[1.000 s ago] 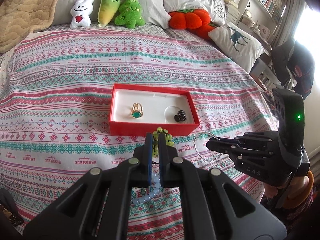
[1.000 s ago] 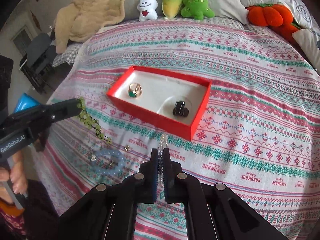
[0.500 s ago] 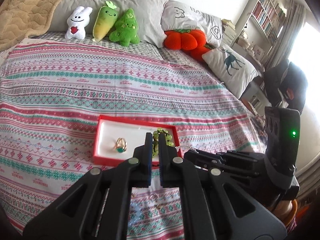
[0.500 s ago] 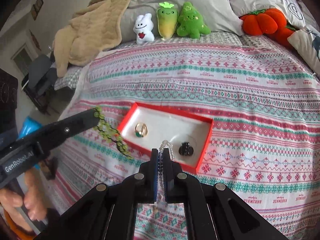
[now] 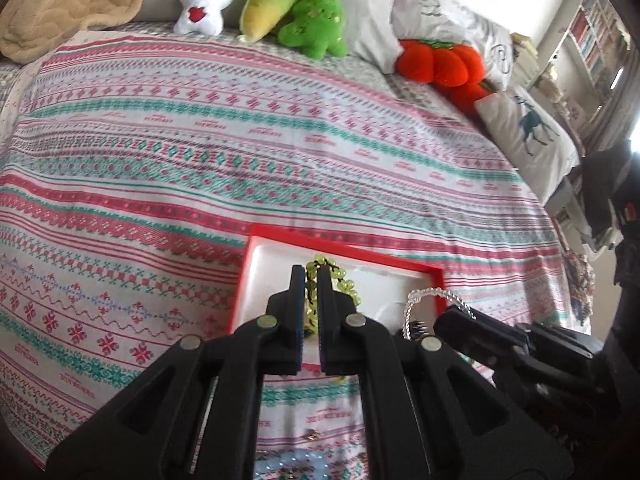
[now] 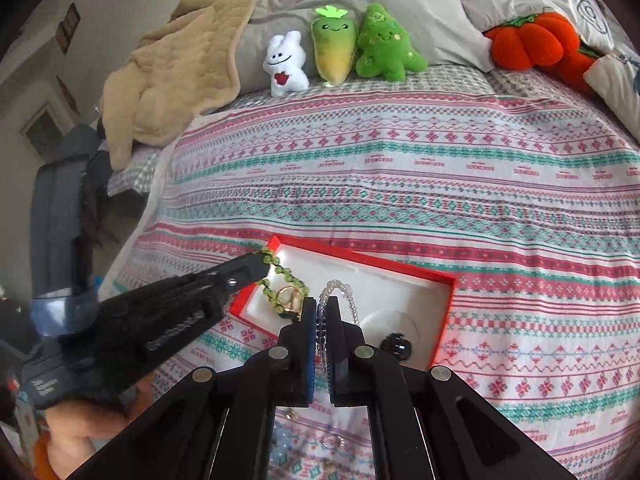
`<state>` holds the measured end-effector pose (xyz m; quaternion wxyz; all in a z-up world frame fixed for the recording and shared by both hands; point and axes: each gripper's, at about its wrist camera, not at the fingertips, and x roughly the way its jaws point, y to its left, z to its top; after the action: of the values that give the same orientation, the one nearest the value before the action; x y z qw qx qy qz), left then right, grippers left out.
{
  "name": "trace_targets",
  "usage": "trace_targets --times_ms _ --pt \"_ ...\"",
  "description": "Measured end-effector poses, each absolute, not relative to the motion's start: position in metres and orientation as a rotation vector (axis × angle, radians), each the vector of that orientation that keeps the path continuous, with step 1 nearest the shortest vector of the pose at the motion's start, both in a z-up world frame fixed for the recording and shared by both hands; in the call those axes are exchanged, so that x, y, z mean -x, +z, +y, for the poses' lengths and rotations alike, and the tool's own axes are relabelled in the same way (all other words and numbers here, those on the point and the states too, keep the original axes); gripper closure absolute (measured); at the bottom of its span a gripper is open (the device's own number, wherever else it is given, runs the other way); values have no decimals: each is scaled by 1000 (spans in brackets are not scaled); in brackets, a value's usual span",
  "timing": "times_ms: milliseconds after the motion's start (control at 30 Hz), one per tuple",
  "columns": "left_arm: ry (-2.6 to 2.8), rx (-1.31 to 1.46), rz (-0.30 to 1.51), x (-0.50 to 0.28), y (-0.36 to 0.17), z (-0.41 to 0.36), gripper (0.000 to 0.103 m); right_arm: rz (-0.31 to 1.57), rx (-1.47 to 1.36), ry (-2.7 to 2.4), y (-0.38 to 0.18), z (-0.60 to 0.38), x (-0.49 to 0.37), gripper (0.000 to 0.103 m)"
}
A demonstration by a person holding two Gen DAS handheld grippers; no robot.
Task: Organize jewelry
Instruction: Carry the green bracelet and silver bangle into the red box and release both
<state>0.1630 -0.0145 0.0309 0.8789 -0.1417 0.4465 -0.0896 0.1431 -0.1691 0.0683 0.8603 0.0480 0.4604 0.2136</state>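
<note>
A: What's hidden?
B: Left gripper [image 5: 312, 276] blocks the gold ring [image 6: 289, 295] in its own view; the blue bracelet [image 5: 294, 465] is cut off at the bottom edge.

A: Grips?
B: Left is clamped on the green bead bracelet [image 6: 280, 271], right gripper [image 6: 322, 307] on the clear bead bracelet [image 6: 340, 291]. Both pitch down over the red box [image 6: 442, 320], strands dangling inside.

A: Room?
B: Black hair claw [image 6: 396, 347] sits near the box's right wall. The striped bedspread [image 5: 200, 152] beyond is open.
</note>
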Motion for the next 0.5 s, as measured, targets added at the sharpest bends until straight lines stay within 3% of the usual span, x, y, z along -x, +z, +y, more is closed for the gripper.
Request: trace_targets --times_ms 400,500 --pt "-114 275 963 -173 16 -16 97 1033 -85 356 30 -180 -171 98" --pt "-126 273 962 -172 19 -18 82 1027 -82 321 29 -187 -175 97"
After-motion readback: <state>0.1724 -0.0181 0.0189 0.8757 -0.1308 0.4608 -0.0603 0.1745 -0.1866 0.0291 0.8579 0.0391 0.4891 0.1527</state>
